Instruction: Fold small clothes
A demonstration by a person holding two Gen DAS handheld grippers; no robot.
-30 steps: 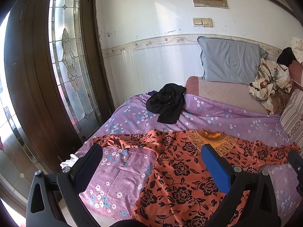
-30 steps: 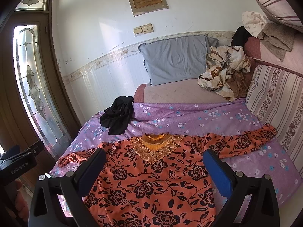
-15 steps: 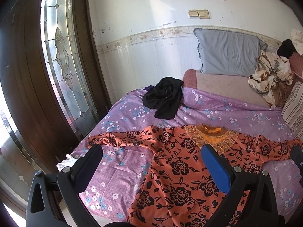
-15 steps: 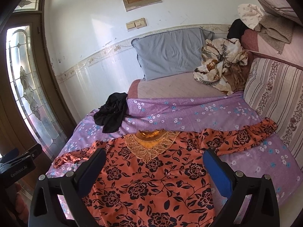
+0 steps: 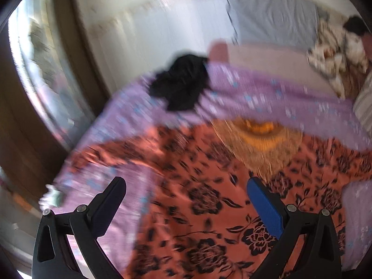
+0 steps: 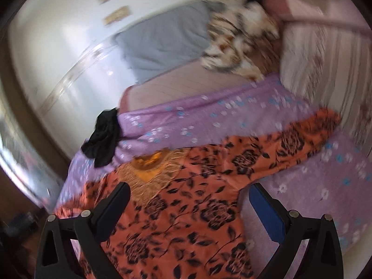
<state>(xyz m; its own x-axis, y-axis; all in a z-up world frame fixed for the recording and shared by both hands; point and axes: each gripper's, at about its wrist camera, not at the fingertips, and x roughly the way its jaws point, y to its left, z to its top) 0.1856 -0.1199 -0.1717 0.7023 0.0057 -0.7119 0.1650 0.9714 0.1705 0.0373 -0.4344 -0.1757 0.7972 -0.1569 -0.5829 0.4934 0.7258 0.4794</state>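
An orange top with black flowers lies spread flat on the purple floral bedsheet, its gold embroidered neckline toward the pillows. It also shows in the right wrist view, with one sleeve stretched right. My left gripper is open and empty above the top's left part. My right gripper is open and empty above the top's right chest. Both views are motion-blurred.
A black garment lies crumpled at the bed's far left edge. A grey pillow and a crumpled floral cloth sit at the head. A striped cushion stands at the right. A glass door is at the left.
Both grippers have moved forward and lower over the orange top, which looks larger now. The right view has tilted and swung right. Both grippers stay open.
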